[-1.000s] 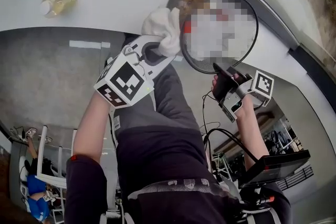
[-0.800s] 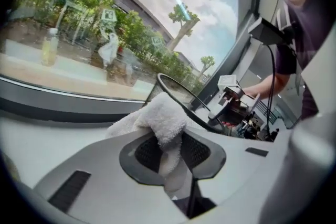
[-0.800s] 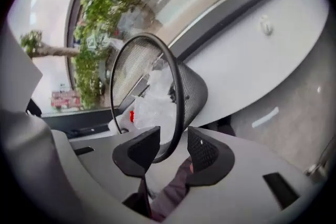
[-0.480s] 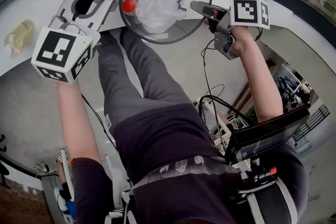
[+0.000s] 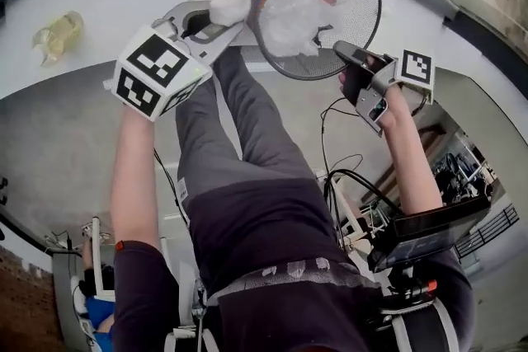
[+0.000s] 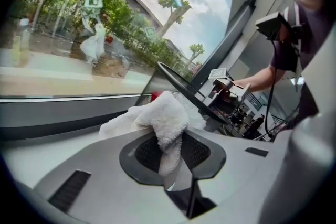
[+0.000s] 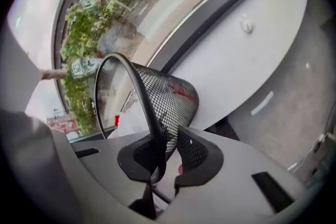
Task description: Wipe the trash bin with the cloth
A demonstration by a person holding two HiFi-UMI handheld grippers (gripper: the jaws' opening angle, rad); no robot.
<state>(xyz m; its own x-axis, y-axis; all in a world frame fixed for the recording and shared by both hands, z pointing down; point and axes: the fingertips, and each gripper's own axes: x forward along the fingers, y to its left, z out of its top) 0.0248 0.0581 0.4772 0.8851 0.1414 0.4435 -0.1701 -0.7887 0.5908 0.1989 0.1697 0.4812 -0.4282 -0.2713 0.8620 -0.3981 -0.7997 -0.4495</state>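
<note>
The left gripper (image 6: 170,145) is clenched on a fold of the white cloth (image 6: 164,115). Most of the cloth bunches out beyond the jaw tips, probably so that a soft wad rather than hard plastic meets the trash bin (image 5: 330,53), whose outer wall lies right against that wad. The right gripper (image 7: 167,147) has just been closing its jaws, and the bin's rim (image 7: 134,89) and mesh wall stand pinched between them, apparently to steady the tilted bin, rubbish (image 5: 290,12) inside, against the wiping push.
</note>
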